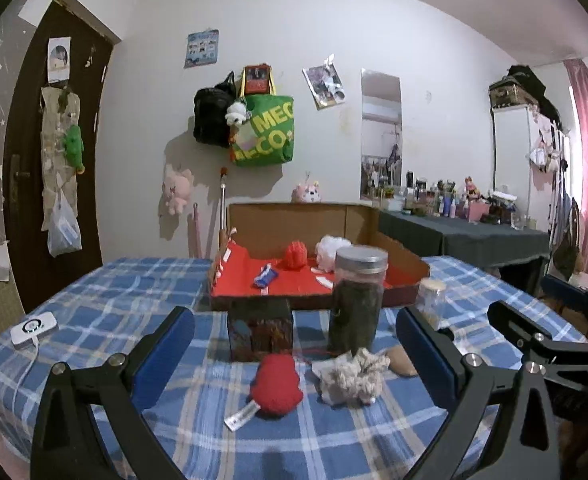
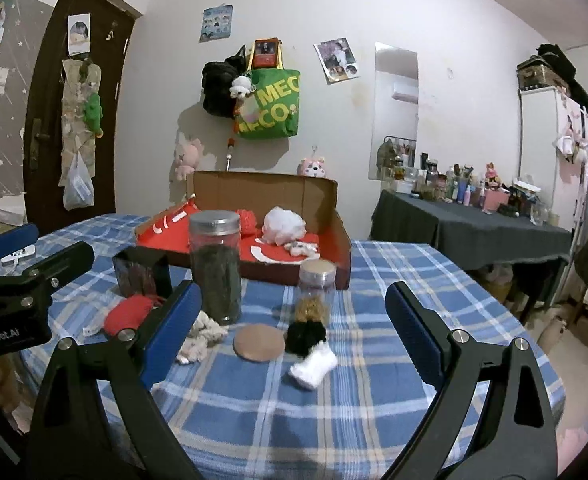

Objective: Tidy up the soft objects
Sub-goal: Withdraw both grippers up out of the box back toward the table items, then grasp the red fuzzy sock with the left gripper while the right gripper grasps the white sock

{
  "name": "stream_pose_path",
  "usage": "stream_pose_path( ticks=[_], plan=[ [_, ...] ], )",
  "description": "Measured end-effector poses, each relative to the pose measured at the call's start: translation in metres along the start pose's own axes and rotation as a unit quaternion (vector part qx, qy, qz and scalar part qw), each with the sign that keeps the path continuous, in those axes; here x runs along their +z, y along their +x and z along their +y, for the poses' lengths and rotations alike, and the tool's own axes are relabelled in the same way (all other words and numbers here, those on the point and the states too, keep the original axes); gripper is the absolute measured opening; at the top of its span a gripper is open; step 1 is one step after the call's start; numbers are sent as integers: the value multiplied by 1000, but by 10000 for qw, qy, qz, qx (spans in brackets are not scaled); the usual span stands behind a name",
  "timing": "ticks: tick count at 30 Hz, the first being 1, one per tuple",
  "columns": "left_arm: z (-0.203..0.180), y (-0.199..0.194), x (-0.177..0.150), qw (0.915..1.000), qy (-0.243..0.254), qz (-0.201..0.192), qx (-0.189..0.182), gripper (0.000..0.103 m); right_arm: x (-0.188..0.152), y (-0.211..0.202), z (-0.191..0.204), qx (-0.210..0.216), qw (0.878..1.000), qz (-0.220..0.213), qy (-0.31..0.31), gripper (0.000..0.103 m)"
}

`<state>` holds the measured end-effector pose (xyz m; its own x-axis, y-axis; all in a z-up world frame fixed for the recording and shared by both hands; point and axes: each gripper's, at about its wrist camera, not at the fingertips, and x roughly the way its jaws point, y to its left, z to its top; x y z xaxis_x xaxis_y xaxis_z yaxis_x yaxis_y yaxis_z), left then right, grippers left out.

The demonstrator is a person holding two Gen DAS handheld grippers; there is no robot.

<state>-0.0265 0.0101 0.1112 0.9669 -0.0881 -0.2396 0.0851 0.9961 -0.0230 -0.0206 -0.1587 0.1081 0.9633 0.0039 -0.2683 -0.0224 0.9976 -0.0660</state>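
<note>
Both grippers hover empty above the plaid-covered desk, jaws spread wide: left gripper faces the red yarn ball, right gripper faces the black pom-pom. Nothing is grasped yet; my read is that sorting has barely begun.

Landmark = tall steel-lidded jar, filled with something dark, lid on.
- Red yarn ball: in front of the jar and to its left, paper tag trailing toward the camera.
- Beige rag bundle: directly in front of the jar, just beside the red ball, apart from it.
- Tan round lid: front-right of the jar, flat on the cloth. Probably belongs to the small jar right of the tall jar, though that one looks capped, so I can't confirm.
- Black pom-pom: touching the tan lid's right edge; white fuzzy piece touching the pom-pom's near side.
- Dark square box: left of the jar, open top.
- Red-lined cardboard tray: behind the jar, already holding a red yarn ball, a white puff and a blue packet. It likely serves as the drop zone.

Count of loose soft items in front of the jar: 4. Jars: 2. Trays: 1.
</note>
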Motion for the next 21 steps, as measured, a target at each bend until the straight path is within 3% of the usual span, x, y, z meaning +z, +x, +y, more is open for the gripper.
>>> stream_pose_path(
  ticks=[6, 21],
  plan=[
    [-4, 1, -18, 9999, 85, -20, 95, 103, -21, 3, 0, -83, 10000, 40, 4, 95],
    [0, 28, -64, 9970, -52, 742, 190, 103, -69, 30, 6, -93, 9977, 678, -10, 95]
  ],
)
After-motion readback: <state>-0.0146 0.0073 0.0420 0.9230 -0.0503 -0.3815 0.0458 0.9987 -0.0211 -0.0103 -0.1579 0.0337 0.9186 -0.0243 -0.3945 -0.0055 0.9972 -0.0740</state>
